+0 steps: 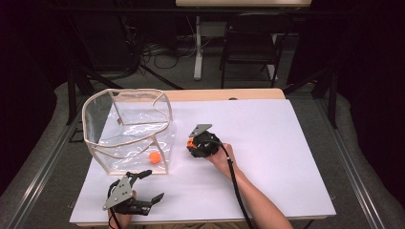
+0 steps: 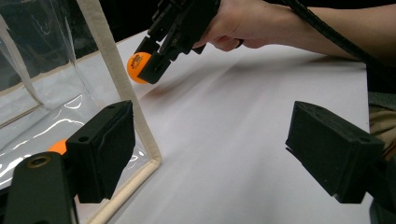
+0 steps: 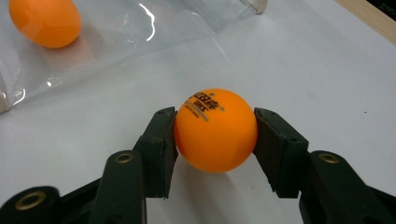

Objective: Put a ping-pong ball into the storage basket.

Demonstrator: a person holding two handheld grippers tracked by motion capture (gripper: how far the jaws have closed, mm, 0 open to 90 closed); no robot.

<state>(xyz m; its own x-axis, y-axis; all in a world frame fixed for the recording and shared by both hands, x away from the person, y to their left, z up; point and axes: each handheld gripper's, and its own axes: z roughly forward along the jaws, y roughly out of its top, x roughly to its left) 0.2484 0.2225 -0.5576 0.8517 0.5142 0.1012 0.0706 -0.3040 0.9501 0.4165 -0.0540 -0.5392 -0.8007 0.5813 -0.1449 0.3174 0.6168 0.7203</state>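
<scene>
Your left gripper's pad (image 2: 100, 149) hides most of the ball (image 2: 59, 146) inside the clear bag (image 2: 116, 84).

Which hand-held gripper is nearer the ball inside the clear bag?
Left. The left hand-held gripper sits just in front of the ball in the clear bag; the right hand-held gripper is farther off beside the bag.

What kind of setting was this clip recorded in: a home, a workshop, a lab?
Most likely a lab or recording studio: dark drapes surround a table covered in plain white, with loose cables on the floor behind. Props are sparse: a clear bag and orange balls, one held by the right gripper.
</scene>
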